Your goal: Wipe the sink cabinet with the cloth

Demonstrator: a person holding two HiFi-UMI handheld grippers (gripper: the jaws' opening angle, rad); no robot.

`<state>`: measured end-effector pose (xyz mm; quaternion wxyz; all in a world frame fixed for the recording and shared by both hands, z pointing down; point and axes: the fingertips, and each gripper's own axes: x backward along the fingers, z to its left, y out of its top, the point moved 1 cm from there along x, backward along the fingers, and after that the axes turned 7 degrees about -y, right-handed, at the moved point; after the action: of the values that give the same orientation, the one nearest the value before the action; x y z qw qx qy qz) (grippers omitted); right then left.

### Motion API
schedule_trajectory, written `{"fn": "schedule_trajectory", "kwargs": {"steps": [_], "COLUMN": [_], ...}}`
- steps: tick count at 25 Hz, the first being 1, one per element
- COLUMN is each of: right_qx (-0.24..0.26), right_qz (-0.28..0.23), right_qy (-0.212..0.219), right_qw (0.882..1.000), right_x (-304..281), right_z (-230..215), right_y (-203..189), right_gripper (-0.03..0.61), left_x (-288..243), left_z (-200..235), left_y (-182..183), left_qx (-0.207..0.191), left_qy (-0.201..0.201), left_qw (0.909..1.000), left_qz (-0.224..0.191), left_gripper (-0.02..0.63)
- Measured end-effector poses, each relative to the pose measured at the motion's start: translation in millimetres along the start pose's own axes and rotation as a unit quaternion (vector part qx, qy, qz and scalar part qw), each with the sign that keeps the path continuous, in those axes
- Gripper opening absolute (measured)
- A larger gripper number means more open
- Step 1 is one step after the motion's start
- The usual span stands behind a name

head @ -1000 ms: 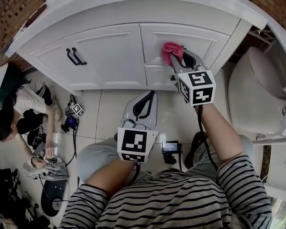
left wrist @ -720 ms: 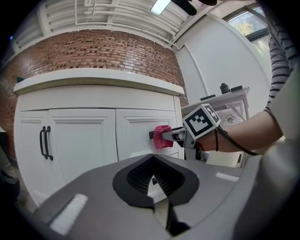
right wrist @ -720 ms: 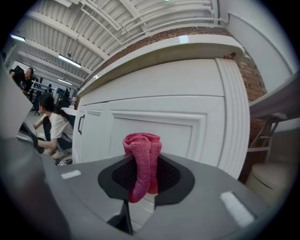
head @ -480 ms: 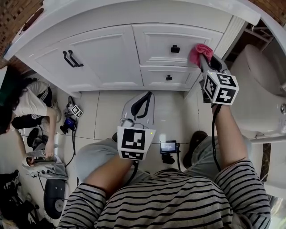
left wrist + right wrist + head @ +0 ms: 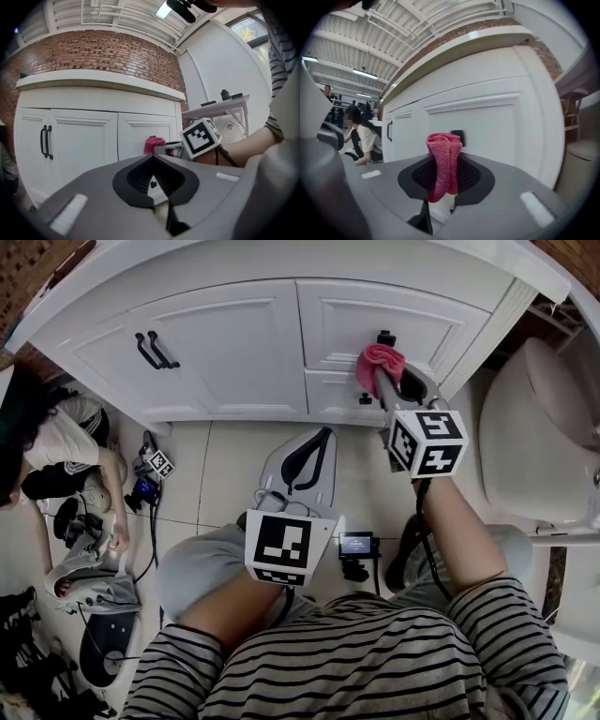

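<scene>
The white sink cabinet (image 5: 234, 343) has two doors with black handles (image 5: 150, 351) on the left and drawers on the right. My right gripper (image 5: 382, 382) is shut on a pink cloth (image 5: 379, 362) and holds it against the drawer fronts, just below the upper drawer's black knob (image 5: 385, 337). In the right gripper view the cloth (image 5: 443, 161) stands bunched between the jaws, with the knob (image 5: 458, 136) right behind it. My left gripper (image 5: 317, 439) hangs low over the floor, shut on nothing, pointing at the cabinet. The left gripper view shows the cloth (image 5: 153, 144) on the drawer.
A white toilet (image 5: 534, 427) stands close on the right of the cabinet. A person (image 5: 52, 451) sits on the tiled floor at left among cables and devices (image 5: 155, 470). A small camera (image 5: 356, 547) lies on the floor by my knees.
My right gripper swept the cloth right along the upper drawer to its right end, then back left and slightly down to below the knob. The left gripper has stayed put.
</scene>
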<state>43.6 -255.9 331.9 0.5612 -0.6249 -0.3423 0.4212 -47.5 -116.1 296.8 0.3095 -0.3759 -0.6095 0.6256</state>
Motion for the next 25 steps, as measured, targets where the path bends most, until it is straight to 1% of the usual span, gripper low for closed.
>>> {"fn": "schedule_trajectory", "kwargs": {"steps": [1, 3, 5, 6, 8, 10, 13, 17, 20, 21, 22, 23, 24, 25], "right_qx": [0.011, 0.035, 0.061, 0.071, 0.076, 0.065, 0.045, 0.021, 0.002, -0.008, -0.016, -0.019, -0.017, -0.01], "right_qz": [0.001, 0.001, 0.005, 0.007, 0.013, 0.019, 0.025, 0.038, 0.05, 0.05, 0.047, 0.043, 0.036, 0.03], "right_qy": [0.025, 0.058, 0.074, 0.074, 0.056, 0.023, -0.039, -0.13, -0.186, -0.195, -0.194, -0.181, -0.157, -0.125], "right_qw": [1.0, 0.998, 0.995, 0.995, 0.995, 0.997, 0.998, 0.991, 0.981, 0.979, 0.98, 0.982, 0.987, 0.992], "right_x": [-14, -39, -54, -58, -56, -44, -16, 22, 42, 46, 46, 43, 36, 28], "right_z": [26, 68, 90, 91, 71, 33, -33, -117, -154, -157, -152, -141, -122, -97], "right_y": [-5, -12, -17, -19, -24, -29, -35, -40, -48, -51, -52, -53, -53, -54], "right_gripper": [0.089, 0.089, 0.089, 0.089, 0.089, 0.091, 0.092, 0.094, 0.092, 0.091, 0.089, 0.089, 0.089, 0.089], "left_x": [1, 1, 2, 2, 3, 2, 1, -3, -5, -5, -4, -4, -4, -4], "left_z": [1, 4, 8, 10, 12, 12, 9, 0, -5, -6, -6, -7, -7, -7], "left_y": [-1, -5, -9, -10, -11, -10, -10, -13, -13, -11, -10, -9, -7, -7], "left_qx": [-0.003, -0.007, -0.009, -0.009, -0.006, -0.002, 0.004, 0.0, 0.0, -0.001, -0.002, -0.002, -0.002, 0.0], "left_qy": [0.002, 0.006, 0.011, 0.014, 0.016, 0.014, 0.008, -0.001, -0.004, -0.005, -0.006, -0.007, -0.007, -0.008], "left_qw": [1.0, 0.9999, 0.9998, 0.9998, 0.9997, 0.9998, 0.9999, 0.9998, 0.9998, 0.9998, 0.9999, 0.9999, 0.9999, 0.9999], "left_qz": [0.001, 0.006, 0.012, 0.014, 0.015, 0.014, 0.013, 0.018, 0.019, 0.018, 0.016, 0.014, 0.012, 0.01], "left_gripper": [0.0, 0.0, 0.0, 0.0, 0.0, 0.0, 0.0, 0.0, 0.0, 0.0, 0.0, 0.0, 0.0, 0.0]}}
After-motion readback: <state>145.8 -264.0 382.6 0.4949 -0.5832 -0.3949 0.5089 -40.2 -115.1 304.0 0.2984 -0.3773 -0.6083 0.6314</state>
